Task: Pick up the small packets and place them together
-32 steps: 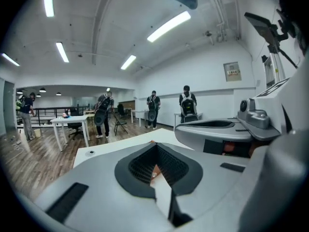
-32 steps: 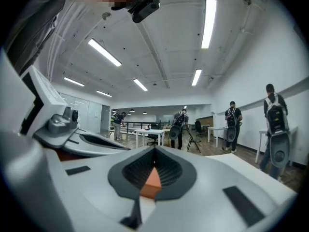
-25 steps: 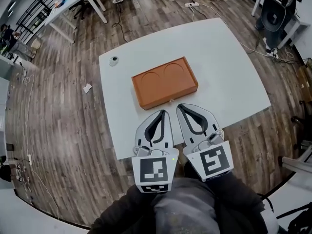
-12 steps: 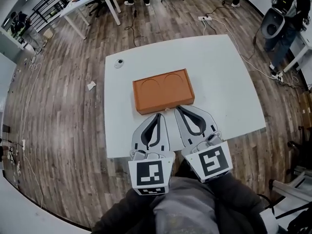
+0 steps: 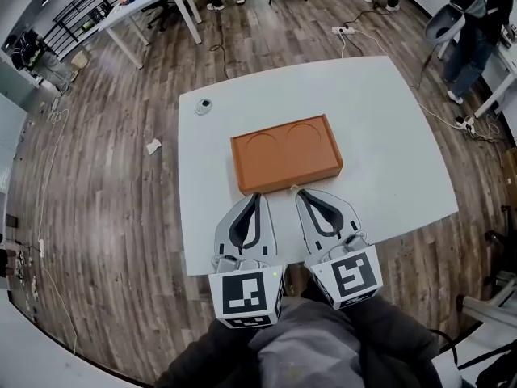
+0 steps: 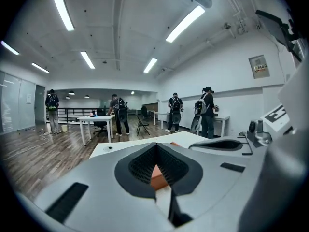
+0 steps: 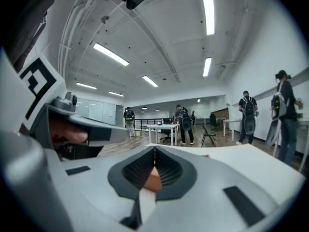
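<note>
Orange box [image 5: 284,152], two round recesses on top, lies mid white surface [image 5: 388,128]. No packets visible anywhere; perhaps inside. Left hand-held gripper [image 5: 256,196] and right hand-held gripper [image 5: 298,192] are both fully closed and empty, tips by the box's near edge. Locate packets first, and part jaws before reaching.

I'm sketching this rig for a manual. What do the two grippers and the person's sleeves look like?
The left gripper and right gripper have light grey, pointed jaws with black ribbed pads inside. Each carries a white cube with black square markers. The sleeves are dark.
</note>
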Action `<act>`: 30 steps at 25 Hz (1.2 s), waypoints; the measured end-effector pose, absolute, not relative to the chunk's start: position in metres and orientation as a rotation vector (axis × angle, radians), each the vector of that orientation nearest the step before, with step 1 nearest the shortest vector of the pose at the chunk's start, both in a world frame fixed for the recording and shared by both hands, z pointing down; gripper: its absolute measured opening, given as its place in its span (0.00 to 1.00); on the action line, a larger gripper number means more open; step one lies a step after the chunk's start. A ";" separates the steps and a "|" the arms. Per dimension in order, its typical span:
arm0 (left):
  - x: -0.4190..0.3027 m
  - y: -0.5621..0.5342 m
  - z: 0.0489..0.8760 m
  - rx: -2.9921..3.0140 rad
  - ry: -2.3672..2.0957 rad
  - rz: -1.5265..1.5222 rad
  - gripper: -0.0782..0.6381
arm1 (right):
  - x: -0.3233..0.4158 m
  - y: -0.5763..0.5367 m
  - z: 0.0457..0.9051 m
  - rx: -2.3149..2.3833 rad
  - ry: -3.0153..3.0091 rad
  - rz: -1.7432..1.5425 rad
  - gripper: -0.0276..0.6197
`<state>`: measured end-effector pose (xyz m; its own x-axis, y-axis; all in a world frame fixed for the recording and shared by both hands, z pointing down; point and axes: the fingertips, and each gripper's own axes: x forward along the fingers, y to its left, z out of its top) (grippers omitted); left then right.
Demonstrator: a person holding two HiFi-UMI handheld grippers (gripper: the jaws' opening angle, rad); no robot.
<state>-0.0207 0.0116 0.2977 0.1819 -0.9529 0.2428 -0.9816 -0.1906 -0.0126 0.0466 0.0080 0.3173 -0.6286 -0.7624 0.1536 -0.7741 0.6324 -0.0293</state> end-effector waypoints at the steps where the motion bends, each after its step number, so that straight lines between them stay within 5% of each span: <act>1: -0.026 0.009 0.304 2.303 -1.893 0.294 0.10 | 0.043 0.009 0.331 1.297 -2.710 0.163 0.04; 16: -0.046 -0.005 0.335 2.382 -1.819 0.298 0.10 | 0.035 -0.001 0.389 1.466 -2.600 0.227 0.04; 22: -0.052 -0.012 0.335 2.407 -1.826 0.267 0.10 | 0.037 -0.012 0.406 1.518 -2.548 0.229 0.23; 30: -0.065 -0.031 0.349 2.403 -1.806 0.298 0.10 | 0.033 -0.025 0.419 1.553 -2.465 0.249 0.24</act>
